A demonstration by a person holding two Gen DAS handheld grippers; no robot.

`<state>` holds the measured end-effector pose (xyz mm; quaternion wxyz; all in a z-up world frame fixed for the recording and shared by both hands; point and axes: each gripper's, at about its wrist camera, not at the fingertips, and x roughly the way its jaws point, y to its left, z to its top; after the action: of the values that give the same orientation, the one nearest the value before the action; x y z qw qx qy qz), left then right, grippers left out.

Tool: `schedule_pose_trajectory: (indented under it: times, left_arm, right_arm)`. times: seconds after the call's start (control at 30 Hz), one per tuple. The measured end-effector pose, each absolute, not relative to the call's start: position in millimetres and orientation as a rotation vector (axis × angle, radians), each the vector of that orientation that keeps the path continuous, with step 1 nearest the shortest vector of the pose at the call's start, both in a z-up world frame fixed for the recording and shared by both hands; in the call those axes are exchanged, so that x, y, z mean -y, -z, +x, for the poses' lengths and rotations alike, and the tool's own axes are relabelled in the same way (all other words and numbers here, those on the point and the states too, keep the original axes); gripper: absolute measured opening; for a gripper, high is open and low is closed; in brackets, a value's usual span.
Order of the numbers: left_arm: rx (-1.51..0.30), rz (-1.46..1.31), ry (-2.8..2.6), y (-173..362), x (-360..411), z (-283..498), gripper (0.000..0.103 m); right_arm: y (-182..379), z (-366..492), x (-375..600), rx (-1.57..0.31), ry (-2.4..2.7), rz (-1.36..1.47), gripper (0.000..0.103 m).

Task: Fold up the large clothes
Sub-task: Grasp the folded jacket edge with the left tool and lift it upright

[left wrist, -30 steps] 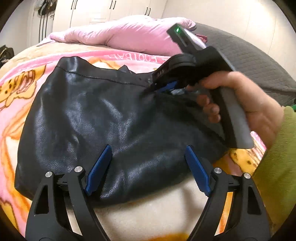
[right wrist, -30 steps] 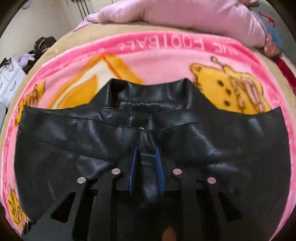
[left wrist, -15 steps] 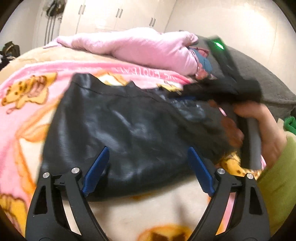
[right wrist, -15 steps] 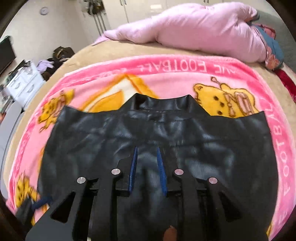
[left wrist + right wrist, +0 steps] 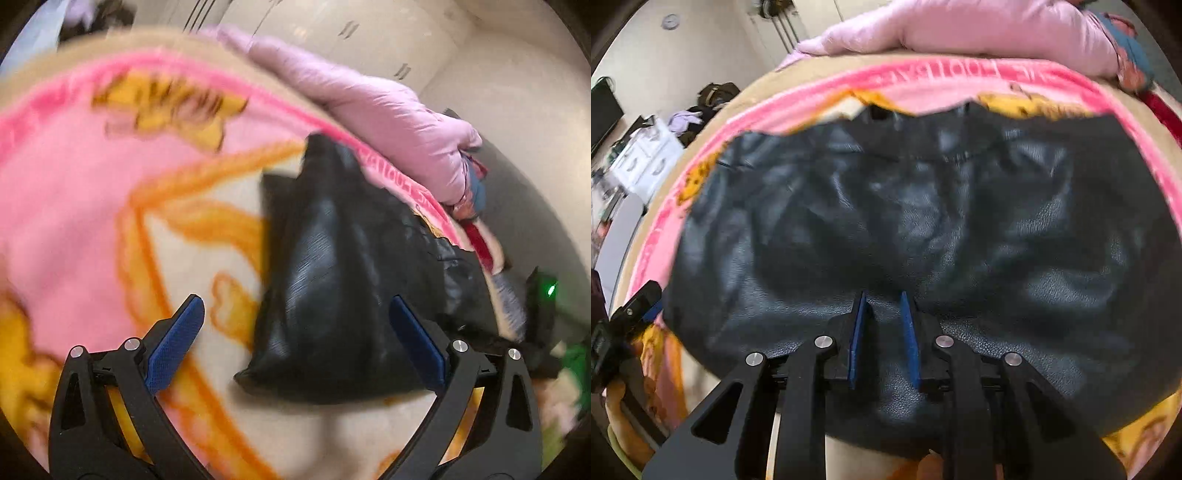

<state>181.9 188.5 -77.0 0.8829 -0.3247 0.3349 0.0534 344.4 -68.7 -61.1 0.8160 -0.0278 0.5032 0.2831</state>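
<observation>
My black leather jacket (image 5: 923,229) lies folded on the pink blanket (image 5: 74,192), near the pillow end of the bed. It looks heavy, floppy and slick — I'd take a thick hem. My right gripper (image 5: 884,339) pinches its near edge, jaws narrow. My left gripper (image 5: 295,343) just opened wide, holding nothing.

Soft, even indoor light; heavy motion blur, fisheye bending and dark vignetted corners.
</observation>
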Motion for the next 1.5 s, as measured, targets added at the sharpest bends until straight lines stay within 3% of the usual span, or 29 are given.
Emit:
schedule_pose_trajectory:
  times: [0.17,0.3,0.37,0.5,0.57,0.73,0.87,0.97,1.07,1.3,1.5]
  left_arm:
    - [-0.713,-0.724,-0.098,91,-185,194,0.093]
    - [-0.706,-0.755,-0.03,88,-178,204,0.093]
    - [-0.707,-0.756,-0.01,90,-175,210,0.086]
    - [-0.676,-0.791,-0.037,91,-175,209,0.084]
    - [-0.672,-0.801,-0.051,90,-177,207,0.072]
    - [-0.646,-0.811,-0.043,85,-179,204,0.053]
    - [-0.6,-0.766,-0.023,64,-170,201,0.051]
    - [-0.555,-0.737,-0.001,44,-163,198,0.039]
    - [-0.503,-0.735,0.038,22,-154,196,0.034]
    - [-0.466,-0.635,0.106,-15,-114,205,0.03]
    - [-0.464,-0.621,0.127,-22,-101,208,0.029]
  right_arm:
    - [62,341,58,-1.067,-0.561,-0.126,0.018]
    - [34,322,86,-1.012,-0.626,-0.01,0.022]
    - [21,305,97,-0.974,-0.654,-0.004,0.022]
    - [23,286,104,-0.988,-0.678,0.0,0.022]
    - [32,286,100,-1.011,-0.68,-0.017,0.022]
    - [60,294,95,-1.076,-0.657,-0.047,0.022]
    - [65,294,98,-1.073,-0.661,-0.02,0.022]
    - [65,293,103,-1.073,-0.665,0.015,0.022]
    - [65,294,107,-1.082,-0.672,0.043,0.022]
    - [63,305,127,-1.11,-0.736,0.192,0.022]
    - [10,347,135,-0.897,-0.716,0.301,0.023]
